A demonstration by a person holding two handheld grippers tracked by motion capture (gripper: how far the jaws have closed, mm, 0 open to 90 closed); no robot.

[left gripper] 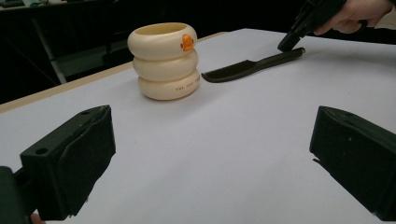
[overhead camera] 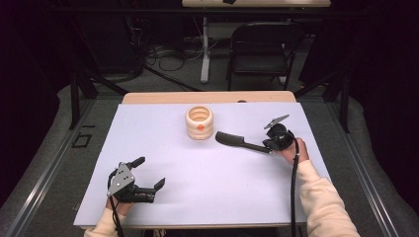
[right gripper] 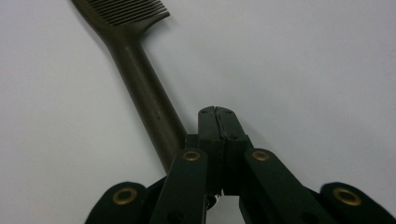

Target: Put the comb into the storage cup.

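High view: a white table [overhead camera: 207, 197] carries a cream ringed cup [overhead camera: 199, 123] near the middle of the far edge, and a dark comb [overhead camera: 237, 141] lying just to its right, teeth toward the cup, handle running toward the right edge. The right gripper [overhead camera: 271, 146] sits at the handle's end; the left gripper [overhead camera: 148, 174] rests near the front left corner, jaws spread wide and empty. Left gripper view: across open table the cup [left gripper: 165, 60] stands upright with an orange mark on its top ring, the comb [left gripper: 252, 66] lies flat just beside it without touching, and the right gripper [left gripper: 290, 43] comes down on the handle tip from above. Right gripper view: the jaws are pressed together with no gap, and the comb's handle [right gripper: 149, 105] passes along their left side — beside them, it seems, not between them, so I judge nothing is gripped. To pick up the comb well, the jaws likely need to part, shift over the handle and close across its width near the end, keeping it level. Room is generous — bare table in front and to the left; the cup is the only thing to avoid, and the right edge lies near the hand.
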